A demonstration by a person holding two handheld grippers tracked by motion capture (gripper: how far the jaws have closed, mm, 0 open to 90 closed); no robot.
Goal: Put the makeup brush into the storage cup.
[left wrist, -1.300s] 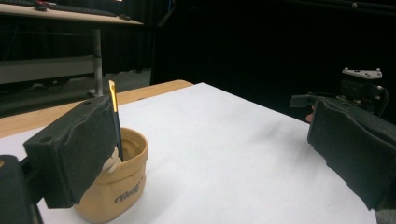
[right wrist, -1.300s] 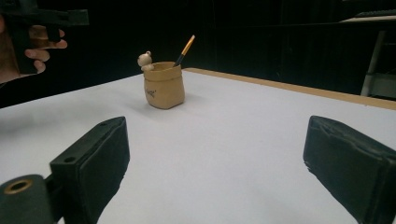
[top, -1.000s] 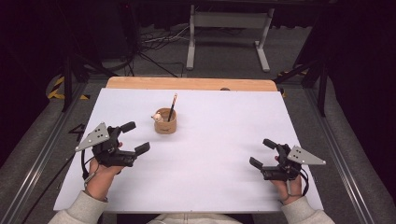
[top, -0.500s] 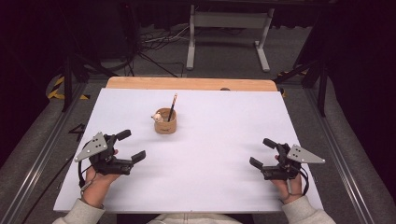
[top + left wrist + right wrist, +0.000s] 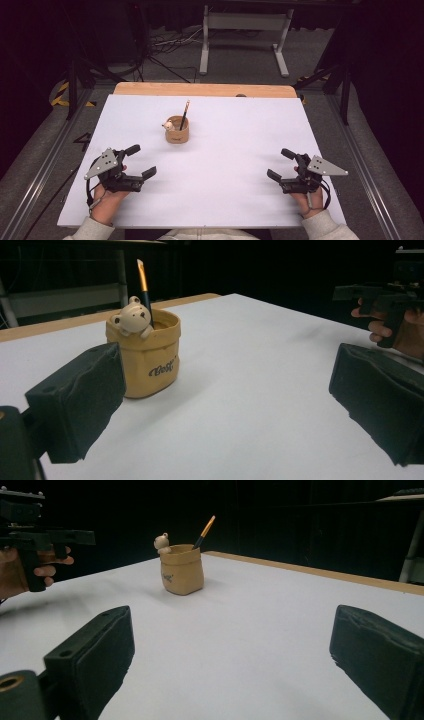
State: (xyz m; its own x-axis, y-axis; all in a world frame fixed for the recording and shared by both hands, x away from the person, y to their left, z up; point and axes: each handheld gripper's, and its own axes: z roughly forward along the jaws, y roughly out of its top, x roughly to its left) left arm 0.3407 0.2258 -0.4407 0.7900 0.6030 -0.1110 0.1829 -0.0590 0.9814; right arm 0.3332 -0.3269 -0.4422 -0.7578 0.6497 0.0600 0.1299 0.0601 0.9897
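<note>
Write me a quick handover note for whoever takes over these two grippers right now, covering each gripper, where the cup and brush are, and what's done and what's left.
Left gripper: open, empty, low over the near left of the white table, nearest the cup.
Right gripper: open, empty, low over the near right of the table.
Tan cup: upright, mid-table toward the far side, apart from both grippers, a small bear figure on its rim.
Brush: standing tilted inside the cup, tip up.
Done: nothing gripped; cup and brush look untouched.
Left: probably all of it; the left gripper seems best placed to reach in first.
</note>
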